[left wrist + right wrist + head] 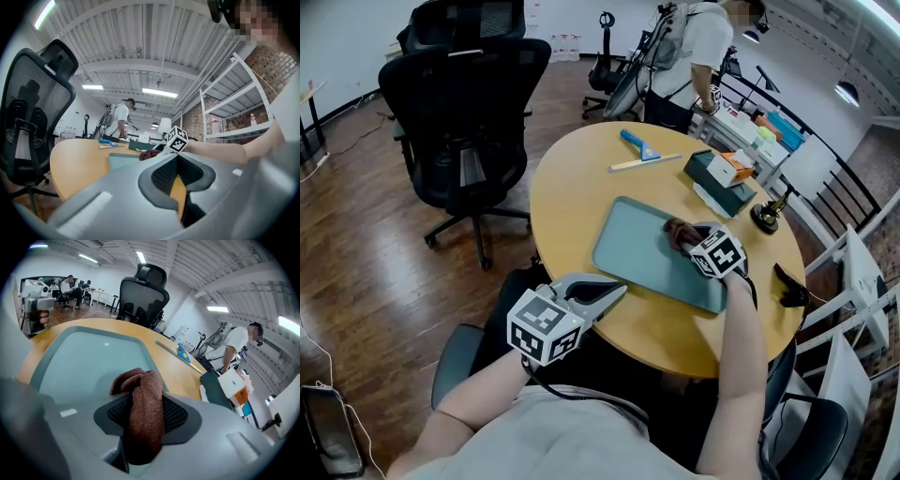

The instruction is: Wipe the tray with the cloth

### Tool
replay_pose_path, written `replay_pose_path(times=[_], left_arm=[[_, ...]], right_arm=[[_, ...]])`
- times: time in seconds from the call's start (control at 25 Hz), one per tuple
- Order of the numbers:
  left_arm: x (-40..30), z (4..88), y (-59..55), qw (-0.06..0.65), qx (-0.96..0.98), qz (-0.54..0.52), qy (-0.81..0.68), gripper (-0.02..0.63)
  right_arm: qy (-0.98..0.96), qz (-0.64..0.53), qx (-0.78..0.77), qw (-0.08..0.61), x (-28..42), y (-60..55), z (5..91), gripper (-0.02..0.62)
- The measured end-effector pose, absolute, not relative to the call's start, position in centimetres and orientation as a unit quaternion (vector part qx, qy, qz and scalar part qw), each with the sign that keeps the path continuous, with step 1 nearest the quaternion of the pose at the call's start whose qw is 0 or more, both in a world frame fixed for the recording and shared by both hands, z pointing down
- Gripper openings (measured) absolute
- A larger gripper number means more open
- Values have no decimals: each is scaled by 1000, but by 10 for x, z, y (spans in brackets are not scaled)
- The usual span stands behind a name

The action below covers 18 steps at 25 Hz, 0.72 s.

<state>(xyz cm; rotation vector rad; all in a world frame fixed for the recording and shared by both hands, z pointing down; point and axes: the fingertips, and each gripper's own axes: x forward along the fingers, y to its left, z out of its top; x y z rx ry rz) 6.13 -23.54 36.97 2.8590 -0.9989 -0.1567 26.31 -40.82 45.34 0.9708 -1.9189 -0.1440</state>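
The tray (633, 248) lay flat on the round table (567, 187), well within your reach. The brown cloth (678, 231) sat bunched at the tray's far right part, close to the rim. Your right gripper (688, 242) had its jaws pinched on that cloth: in the right gripper view the cloth (143, 413) ran as a thick fold between the pads, with its free end bulging out ahead over the tray (89, 352). It appeared to rest on the tray's surface, though the contact itself was hidden behind the fold.

Your left gripper (614, 292) hovered over the table's near edge, just beside the tray's near rim but not touching it. Its jaws were drawn together on nothing, with only a sliver of tabletop showing between the pads.

I judged the wiping step to be in hand, with most of the tray bare ahead of the cloth. The next move called for pressing the fold down and sweeping it leftward across that open stretch. Setting your left gripper against the near rim might keep the tray from sliding.

Farther out, a blue scraper (637, 144) and a green box (719, 182) lay on the table's far side. A black office chair (464, 103) stood to the left, and a person (689, 56) stood beyond the table.
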Motion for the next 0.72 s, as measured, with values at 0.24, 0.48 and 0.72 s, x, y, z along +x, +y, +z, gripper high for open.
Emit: replay_pose_path(times=[0.24, 0.48, 0.72], left_arm=[[67, 367, -234, 54, 945, -55, -317, 0], [82, 360, -234, 53, 953, -60, -292, 0], [92, 358, -237, 55, 958, -65, -274, 0]], right_arm=[[-794, -71, 371, 475, 246, -372, 452, 161], [-804, -81, 340, 481, 229, -335, 451, 161], [-813, -90, 312, 484, 217, -306, 450, 161]])
